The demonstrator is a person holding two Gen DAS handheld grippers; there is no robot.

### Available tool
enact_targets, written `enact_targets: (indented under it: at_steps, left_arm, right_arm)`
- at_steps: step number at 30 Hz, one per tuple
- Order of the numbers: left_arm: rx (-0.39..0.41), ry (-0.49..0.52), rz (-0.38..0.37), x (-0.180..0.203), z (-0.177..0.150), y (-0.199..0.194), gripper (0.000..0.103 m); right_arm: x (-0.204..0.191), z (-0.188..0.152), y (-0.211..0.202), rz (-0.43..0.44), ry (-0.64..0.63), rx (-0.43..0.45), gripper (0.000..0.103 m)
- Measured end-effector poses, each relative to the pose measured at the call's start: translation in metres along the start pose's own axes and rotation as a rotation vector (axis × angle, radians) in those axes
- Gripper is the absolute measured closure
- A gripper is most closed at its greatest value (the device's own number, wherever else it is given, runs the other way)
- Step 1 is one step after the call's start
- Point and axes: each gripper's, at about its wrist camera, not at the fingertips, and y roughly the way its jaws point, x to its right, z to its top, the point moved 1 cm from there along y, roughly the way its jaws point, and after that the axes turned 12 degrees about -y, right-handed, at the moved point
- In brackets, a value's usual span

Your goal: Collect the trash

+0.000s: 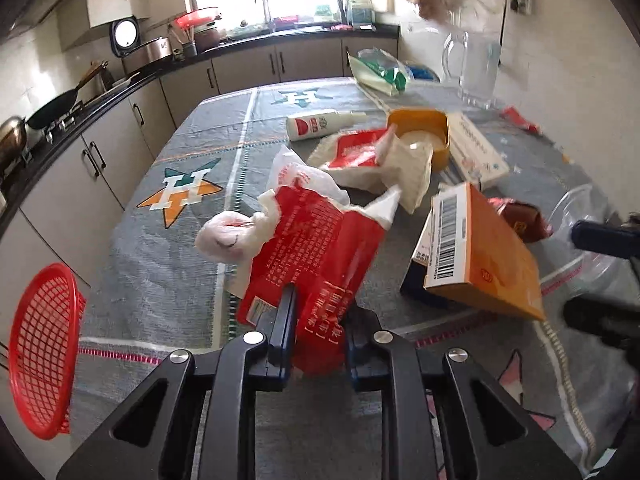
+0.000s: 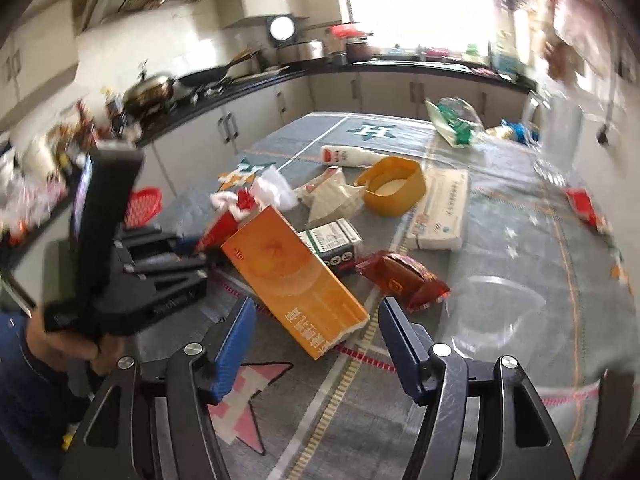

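A red printed plastic wrapper with white crumpled plastic at its top hangs just over the grey tablecloth. My left gripper is shut on the wrapper's lower end. In the right wrist view my right gripper stands open. The near end of an orange carton lies between and just ahead of its fingertips, and the pads are not touching it. A red-brown snack pouch and a small green-and-white box lie just beyond the carton. Crumpled white paper lies behind the wrapper.
A red mesh basket sits off the table's left edge. Farther back are a white bottle, a yellow tub, a tissue pack, a green-and-white bag and a glass pitcher. A clear plastic tub lies right of the carton.
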Motion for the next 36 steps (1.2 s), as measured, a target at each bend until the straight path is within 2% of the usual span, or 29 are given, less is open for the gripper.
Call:
enact_targets:
  at_steps: [7, 10, 12, 17, 23, 36]
  left_arm:
    - [0.050, -0.106, -0.121, -0.028, -0.014, -0.026, 0.085]
    - [0.069, -0.135, -0.146, -0.036, -0.018, -0.029, 0.085]
    - [0.070, -0.158, -0.167, -0.041, -0.020, -0.029, 0.085]
    - [0.097, -0.204, -0.203, -0.048, -0.022, -0.035, 0.085]
    - [0.122, -0.226, -0.216, -0.052, -0.025, -0.039, 0.085]
    - [0.105, -0.213, -0.215, -0.048, -0.024, -0.037, 0.085]
  right_arm:
    - [-0.006, 0.010, 0.037, 0.029, -0.147, -0.069, 0.027]
    - [-0.004, 0.008, 0.051, 0.004, -0.158, -0.088, 0.028]
    - [-0.001, 0.005, 0.054, 0.029, -0.138, -0.084, 0.046]
    - [0.003, 0.004, 0.046, 0.043, -0.099, -0.020, 0.051]
    - [0.010, 0.005, 0.040, 0.046, -0.054, 0.023, 0.053]
    - [0.029, 0.007, 0.025, 0.068, 0.036, 0.087, 0.053]
